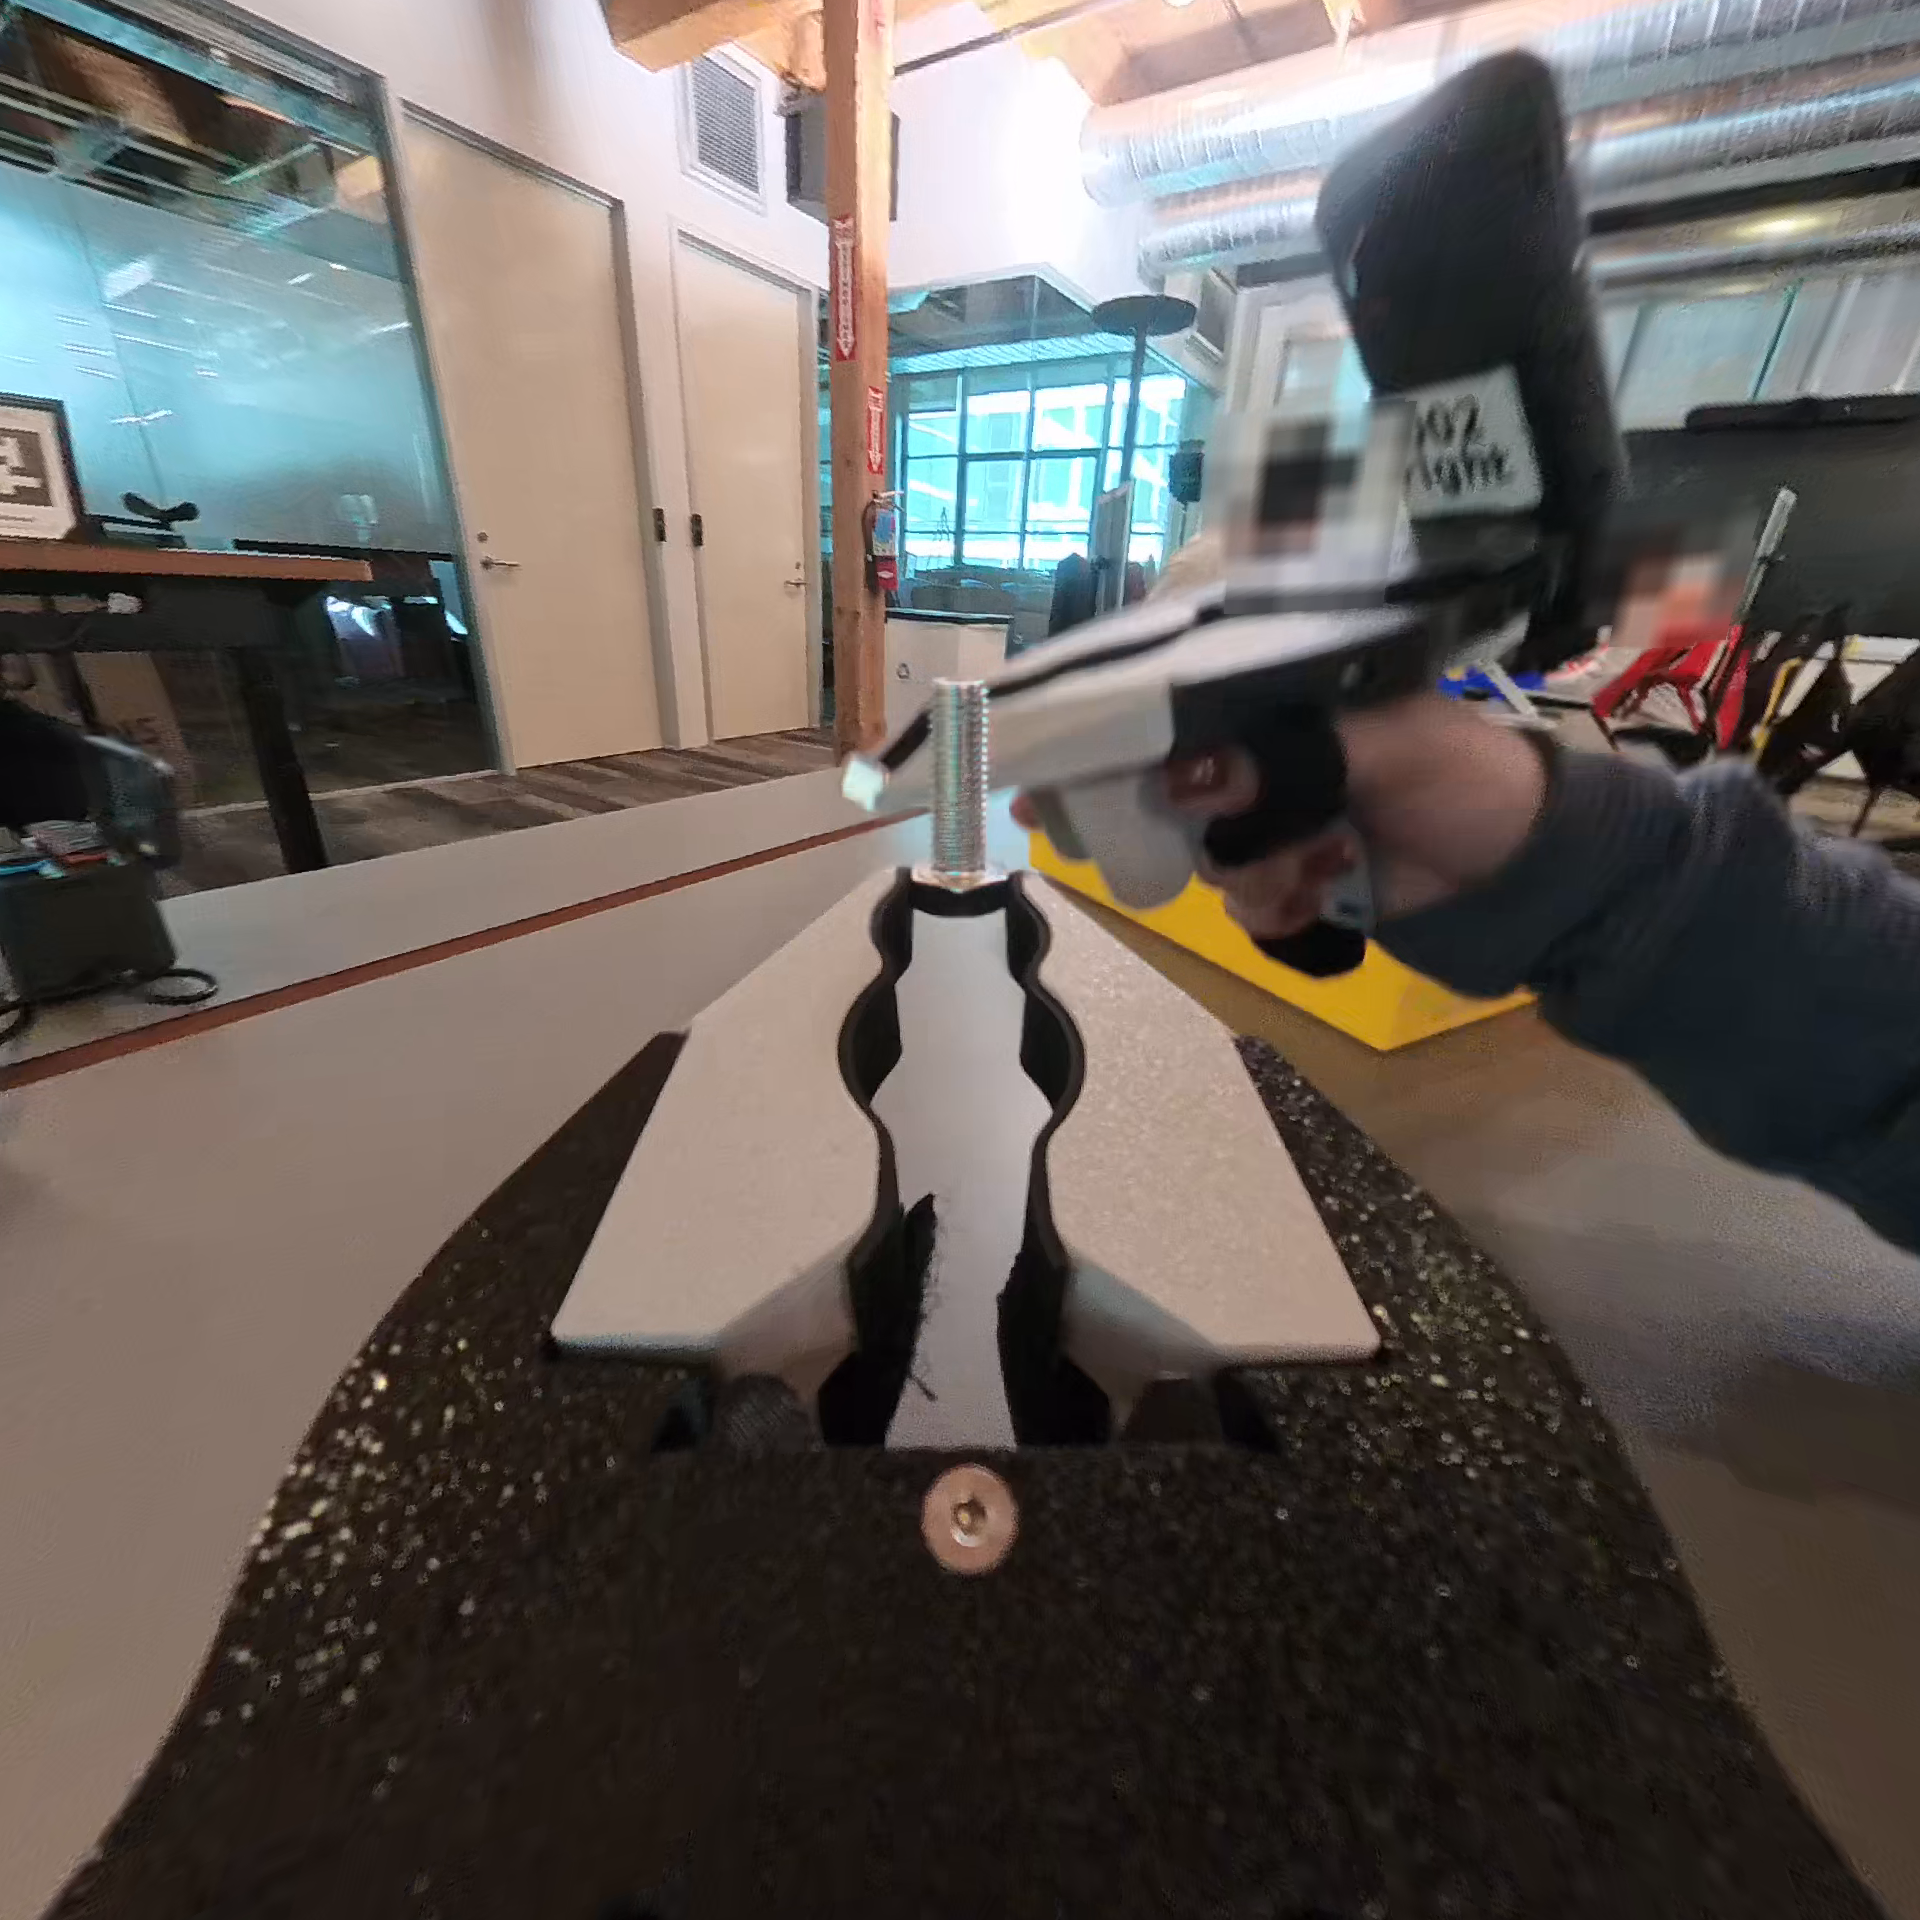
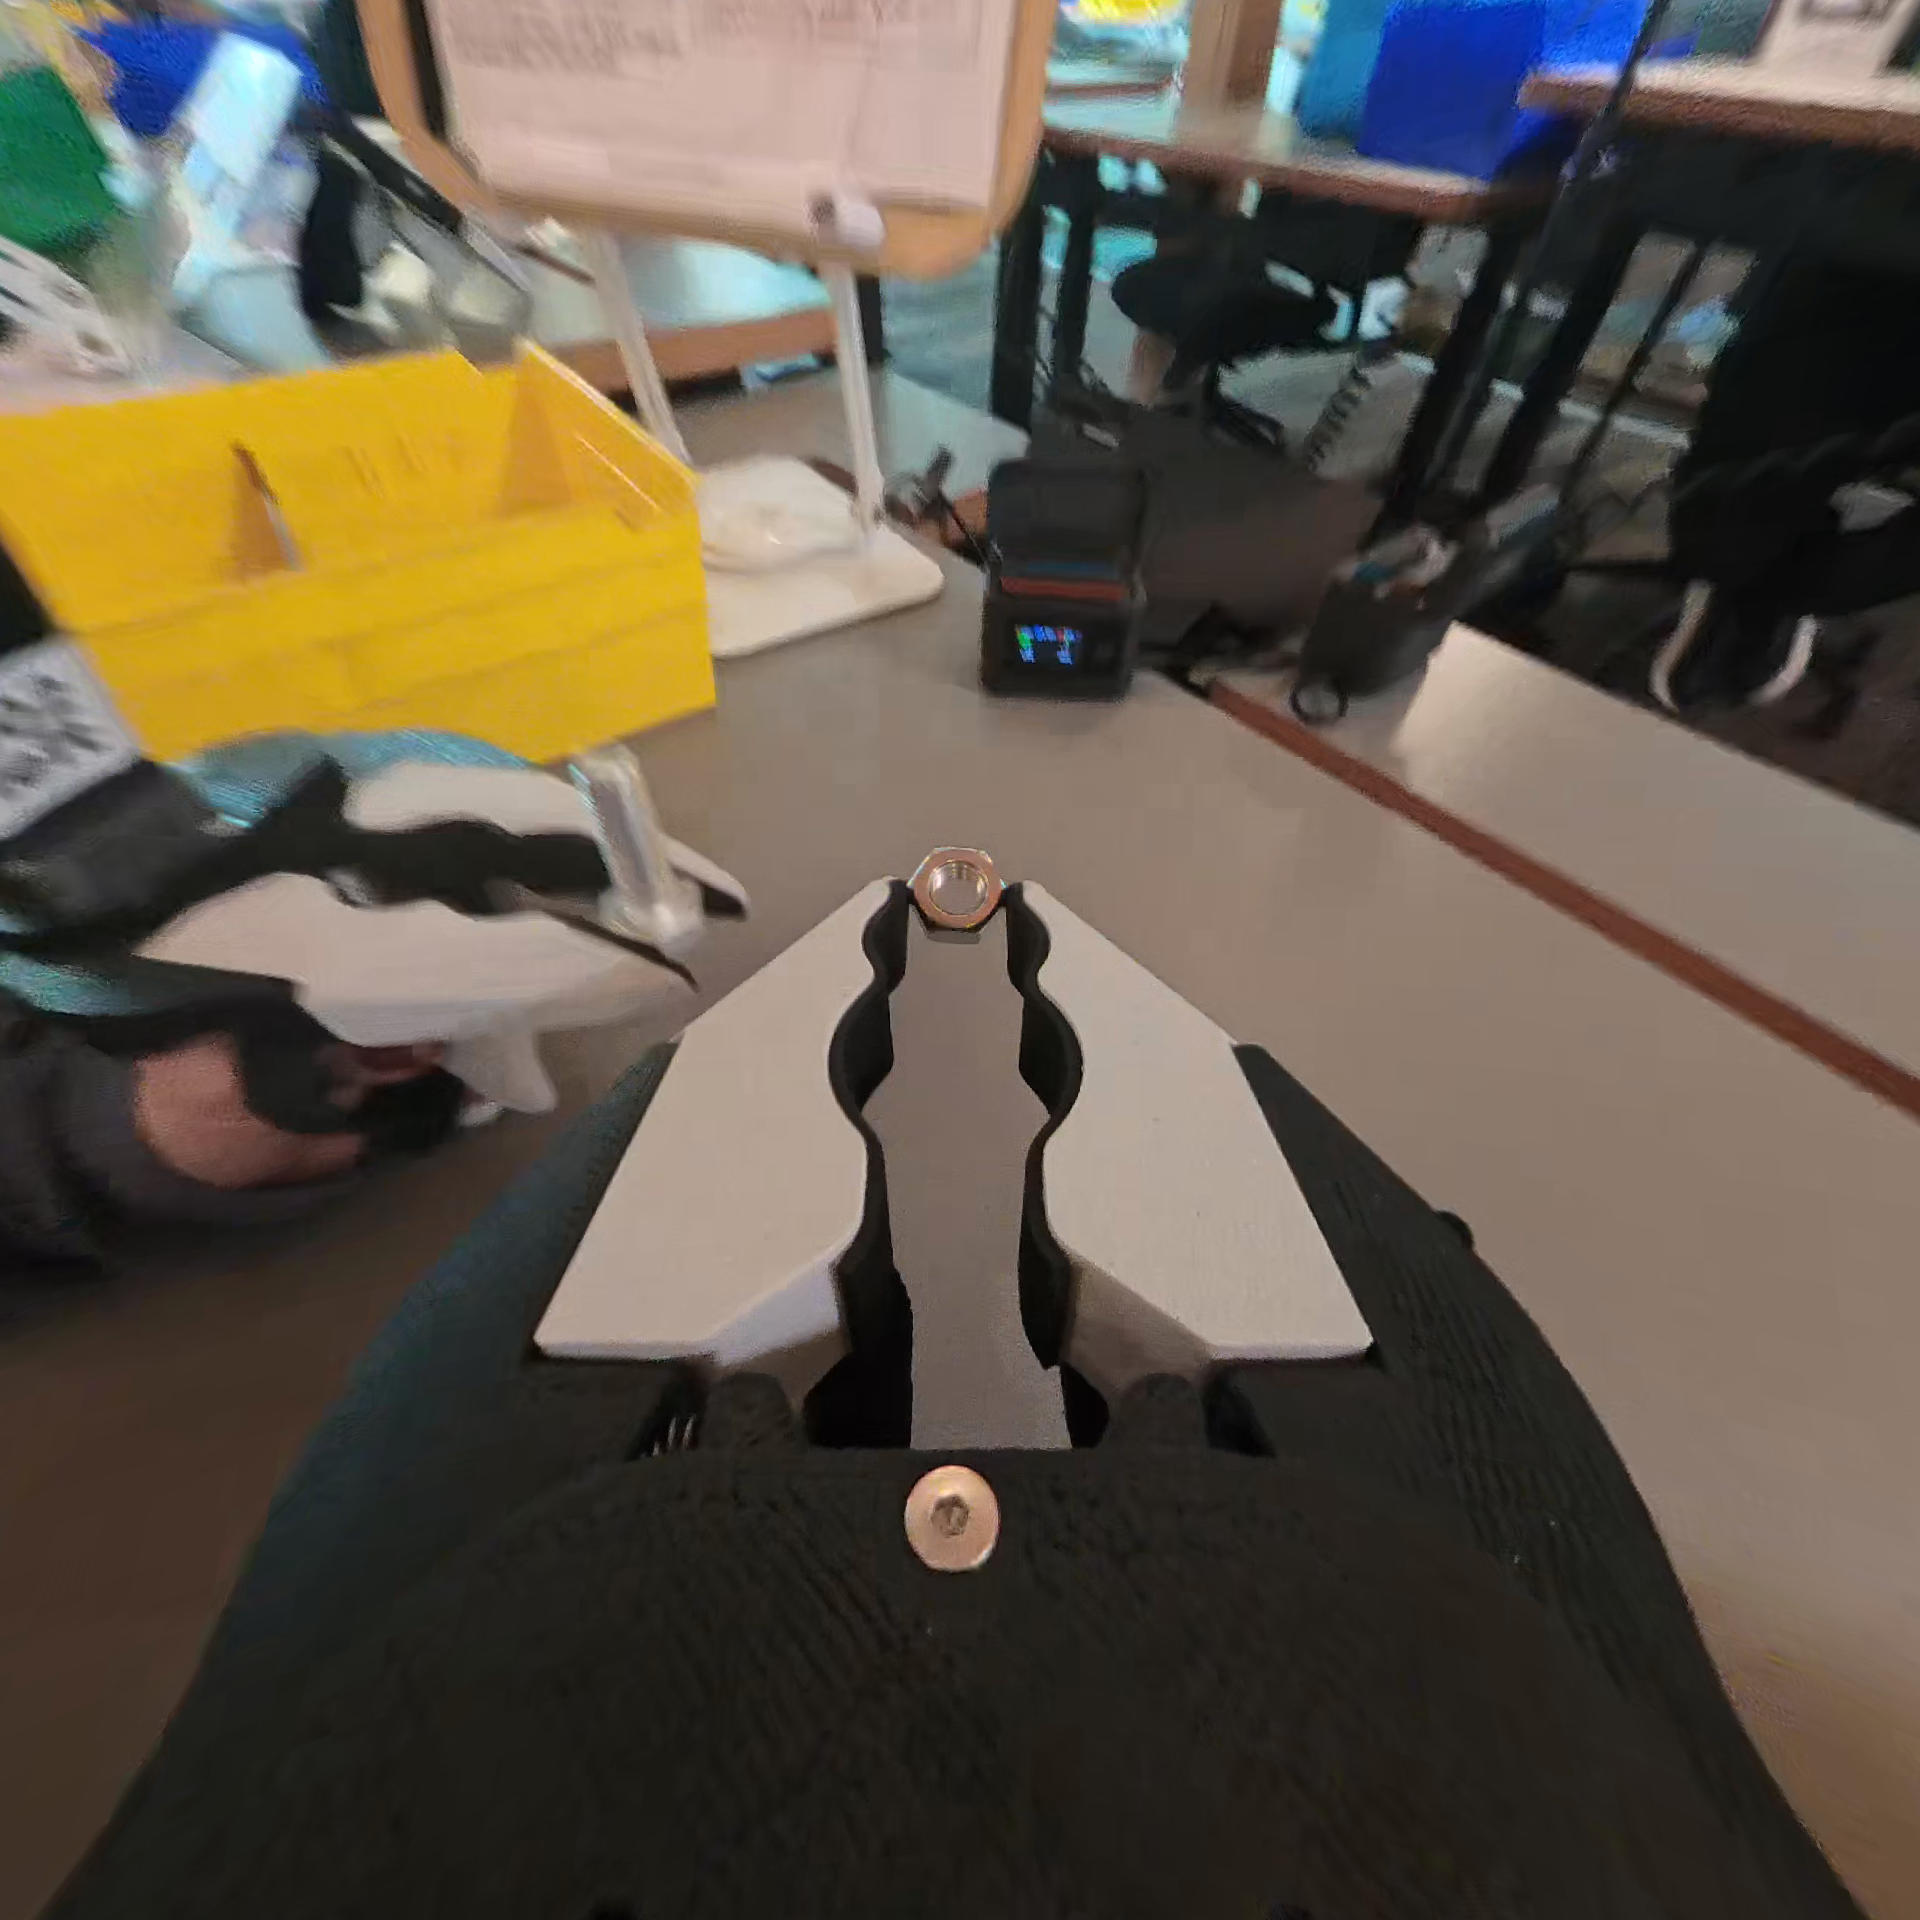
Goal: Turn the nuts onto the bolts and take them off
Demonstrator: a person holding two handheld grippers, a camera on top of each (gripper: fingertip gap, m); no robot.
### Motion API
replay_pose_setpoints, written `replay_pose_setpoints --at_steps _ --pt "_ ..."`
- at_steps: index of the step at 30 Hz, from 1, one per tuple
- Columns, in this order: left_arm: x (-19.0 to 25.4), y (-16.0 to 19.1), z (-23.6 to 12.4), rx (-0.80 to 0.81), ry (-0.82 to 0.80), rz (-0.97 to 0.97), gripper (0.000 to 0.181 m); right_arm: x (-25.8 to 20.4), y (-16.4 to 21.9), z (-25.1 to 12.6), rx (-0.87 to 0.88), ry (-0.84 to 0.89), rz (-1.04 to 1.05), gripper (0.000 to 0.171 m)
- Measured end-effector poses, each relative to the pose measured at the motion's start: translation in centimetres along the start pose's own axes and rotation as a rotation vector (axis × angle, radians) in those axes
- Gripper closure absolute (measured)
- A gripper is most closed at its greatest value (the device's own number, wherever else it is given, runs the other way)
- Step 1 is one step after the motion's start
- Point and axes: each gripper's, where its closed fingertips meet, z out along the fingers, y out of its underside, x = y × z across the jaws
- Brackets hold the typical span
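Two grippers are each pinching one part. At the centre of the left wrist view, the left gripper (image 1: 958, 883) clamps the head of a threaded bolt (image 1: 959, 774), which stands upright at its fingertips. At the centre of the right wrist view, the right gripper (image 2: 954, 896) nips a hex nut (image 2: 953, 891) above the grey table (image 2: 1299, 935). A yellow bin (image 2: 364, 582) sits at the upper left.

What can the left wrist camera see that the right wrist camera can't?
Only the left wrist view shows the doors, the wooden post and the bolt's threads up close. Only the right wrist view shows the hole through the nut, the small black device with a screen and the inside of the yellow bin. Both show the left gripper holding the bolt upright, the right gripper and the table.
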Motion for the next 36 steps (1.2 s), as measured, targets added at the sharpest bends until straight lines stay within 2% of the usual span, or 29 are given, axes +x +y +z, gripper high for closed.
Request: replay_pose_setpoints --at_steps 4,7,12,18,26,36 --pt "1.3 0.3 0.6 -0.008 0.093 0.019 0.166 -3.0 -3.0 -2.5 0.022 -0.292 -0.100 0.153" --pt "2.3 0.1 0.4 0.002 0.184 -0.010 0.166 -3.7 -3.8 -3.8 -0.011 -0.369 -0.141 0.153" --pt "2.6 0.2 0.5 -0.008 0.231 -0.050 0.166 -5.1 -3.1 -4.7 -0.114 -0.468 -0.154 0.154" --pt "3.3 0.9 0.8 -0.049 0.229 0.016 0.166 -5.7 -1.6 -4.6 -0.212 -0.494 -0.144 0.153" --pt "4.0 1.7 1.1 -0.101 0.232 0.084 0.166 -5.4 -0.3 -5.2 -0.344 -0.393 -0.200 0.153" --pt "3.9 1.3 0.8 -0.074 0.252 0.040 0.166 -5.6 -0.8 -4.9 -0.327 -0.386 -0.188 0.153"
